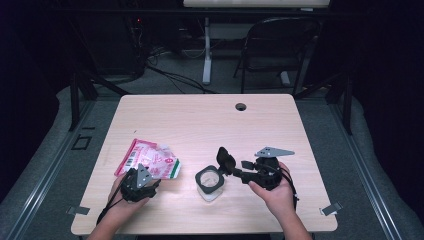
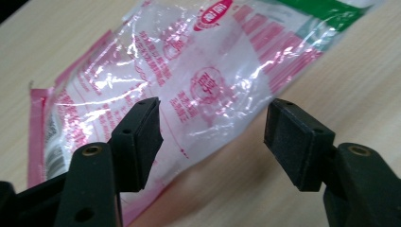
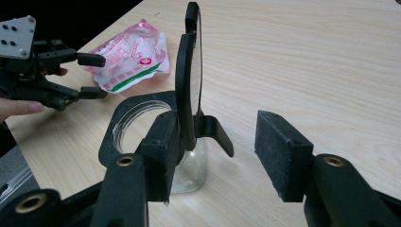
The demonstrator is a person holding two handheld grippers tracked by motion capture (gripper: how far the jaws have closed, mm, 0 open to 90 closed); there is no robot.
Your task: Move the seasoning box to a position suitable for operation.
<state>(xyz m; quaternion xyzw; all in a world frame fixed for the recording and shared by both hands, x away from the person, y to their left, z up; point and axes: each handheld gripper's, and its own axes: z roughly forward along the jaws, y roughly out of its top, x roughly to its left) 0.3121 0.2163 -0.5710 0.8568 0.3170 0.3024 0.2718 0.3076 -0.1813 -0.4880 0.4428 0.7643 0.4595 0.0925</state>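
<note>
Glass jar (image 1: 210,183) upright, lid (image 1: 225,159) flipped open; pouch (image 1: 150,159) flat beside.

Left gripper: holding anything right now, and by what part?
Nothing held. The left gripper has its jaws open, straddling the lower edge of the pink-and-clear plastic pouch on the table; neither pad presses on it.

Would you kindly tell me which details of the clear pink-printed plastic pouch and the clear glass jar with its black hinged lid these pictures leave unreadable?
- Clear pink-printed plastic pouch: left gripper view, far end cut off by the top edge; glare blurs its print.
- Same pouch, high view: near corner hidden behind the left gripper; print too small.
- Clear glass jar: right gripper view, base hidden behind the right gripper; contents, if any, cannot be told.
- Black hinged lid: high view, hinge too small.
</note>
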